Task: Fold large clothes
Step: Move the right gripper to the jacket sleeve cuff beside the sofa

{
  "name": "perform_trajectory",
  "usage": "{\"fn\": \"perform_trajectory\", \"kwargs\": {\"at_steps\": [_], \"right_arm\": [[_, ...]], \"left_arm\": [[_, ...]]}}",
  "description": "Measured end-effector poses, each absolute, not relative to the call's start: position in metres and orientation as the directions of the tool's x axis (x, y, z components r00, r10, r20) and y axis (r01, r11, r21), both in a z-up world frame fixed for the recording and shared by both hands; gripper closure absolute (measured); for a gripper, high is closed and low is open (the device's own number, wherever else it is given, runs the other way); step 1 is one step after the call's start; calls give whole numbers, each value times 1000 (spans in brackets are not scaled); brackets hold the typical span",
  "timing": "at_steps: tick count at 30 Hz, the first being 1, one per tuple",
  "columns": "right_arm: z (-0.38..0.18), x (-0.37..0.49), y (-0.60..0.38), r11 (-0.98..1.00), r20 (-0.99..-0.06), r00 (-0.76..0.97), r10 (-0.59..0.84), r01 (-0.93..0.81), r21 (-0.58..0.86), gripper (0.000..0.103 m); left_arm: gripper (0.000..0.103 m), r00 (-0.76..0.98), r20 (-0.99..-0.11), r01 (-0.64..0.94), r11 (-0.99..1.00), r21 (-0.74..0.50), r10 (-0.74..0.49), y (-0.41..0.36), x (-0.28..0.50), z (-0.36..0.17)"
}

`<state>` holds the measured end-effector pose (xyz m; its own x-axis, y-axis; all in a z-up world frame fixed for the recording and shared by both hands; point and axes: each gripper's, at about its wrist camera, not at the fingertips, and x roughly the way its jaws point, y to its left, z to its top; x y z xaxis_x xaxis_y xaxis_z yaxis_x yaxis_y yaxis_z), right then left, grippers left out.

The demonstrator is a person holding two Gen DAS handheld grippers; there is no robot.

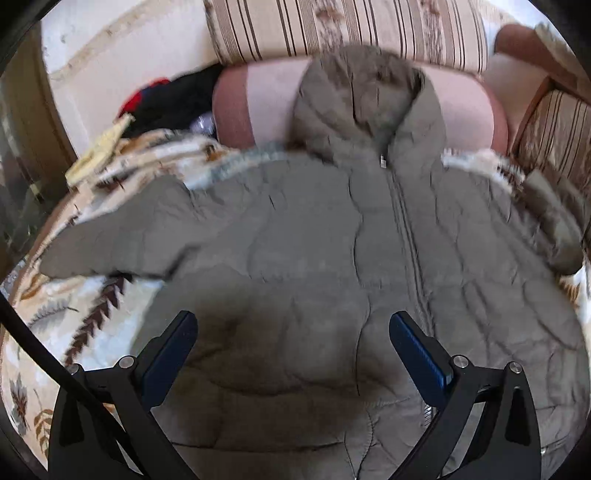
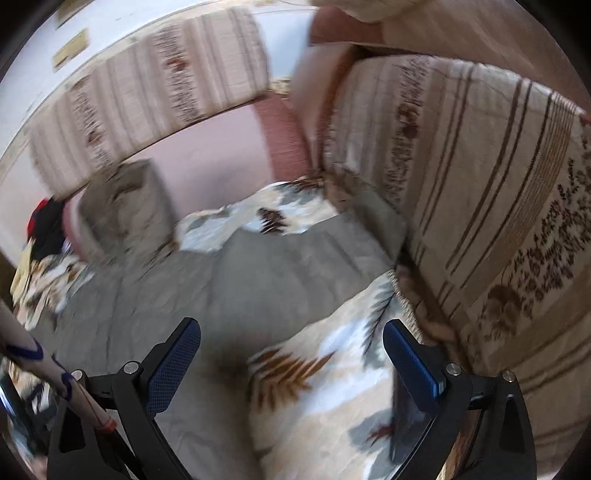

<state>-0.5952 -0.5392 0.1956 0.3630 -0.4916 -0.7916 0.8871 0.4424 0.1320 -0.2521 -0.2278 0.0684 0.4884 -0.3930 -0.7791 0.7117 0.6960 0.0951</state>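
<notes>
A grey-green padded hooded jacket [image 1: 314, 236] lies spread face up on a leaf-patterned blanket [image 1: 74, 321], zip closed, hood [image 1: 365, 99] resting against the pink bolster. Its sleeves stretch out to both sides. My left gripper [image 1: 293, 328] is open and empty, hovering above the jacket's lower front. In the right wrist view the jacket's right sleeve [image 2: 295, 258] runs toward the striped cushion. My right gripper [image 2: 291, 336] is open and empty above the sleeve's edge and the blanket [image 2: 325, 387]. Both views are motion-blurred.
A pink bolster [image 1: 465, 107] and striped cushions [image 1: 351, 26] line the back. A striped cushion [image 2: 480, 184] stands close on the right of the right gripper. Dark and red clothes [image 1: 166, 99] are piled at the back left.
</notes>
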Motion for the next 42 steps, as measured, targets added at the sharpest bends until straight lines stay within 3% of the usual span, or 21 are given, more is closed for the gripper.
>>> {"fn": "perform_trajectory", "kwargs": {"at_steps": [4, 6, 11, 13, 15, 18, 32, 35, 37, 38, 42], "right_arm": [[179, -598, -581, 394, -818, 319, -479, 911, 124, 6], [167, -596, -599, 381, -838, 294, -459, 918, 113, 13], [149, -599, -634, 339, -848, 249, -467, 937, 89, 18], [140, -602, -651, 322, -854, 229, -467, 944, 76, 30], [129, -601, -668, 311, -874, 168, -456, 950, 20, 49], [121, -599, -686, 306, -871, 125, -475, 952, -30, 50], [64, -606, -745, 217, -891, 84, -447, 976, -17, 50], [53, -604, -751, 227, -889, 88, -450, 974, -19, 58], [50, -597, -752, 253, -882, 75, -465, 966, -51, 69], [50, -596, -751, 261, -879, 68, -471, 963, -66, 89], [69, -608, -740, 241, -840, 131, -527, 970, 0, 94]], "left_arm": [[0, 488, -801, 716, 685, 138, -348, -234, -254, 51], [0, 480, -803, 725, 675, 136, -354, -236, -257, 51], [0, 512, -773, 730, 663, 162, -375, -237, -262, 56], [0, 513, -770, 732, 661, 162, -379, -238, -261, 57], [0, 512, -771, 731, 664, 158, -380, -238, -259, 57], [0, 517, -767, 726, 670, 156, -381, -238, -255, 57], [0, 520, -767, 690, 715, 116, -376, -233, -235, 56], [0, 522, -768, 690, 713, 125, -371, -235, -235, 53], [0, 524, -768, 691, 711, 132, -367, -237, -235, 52], [0, 524, -769, 692, 710, 132, -367, -237, -235, 51], [0, 531, -762, 689, 712, 133, -371, -237, -235, 53]]}}
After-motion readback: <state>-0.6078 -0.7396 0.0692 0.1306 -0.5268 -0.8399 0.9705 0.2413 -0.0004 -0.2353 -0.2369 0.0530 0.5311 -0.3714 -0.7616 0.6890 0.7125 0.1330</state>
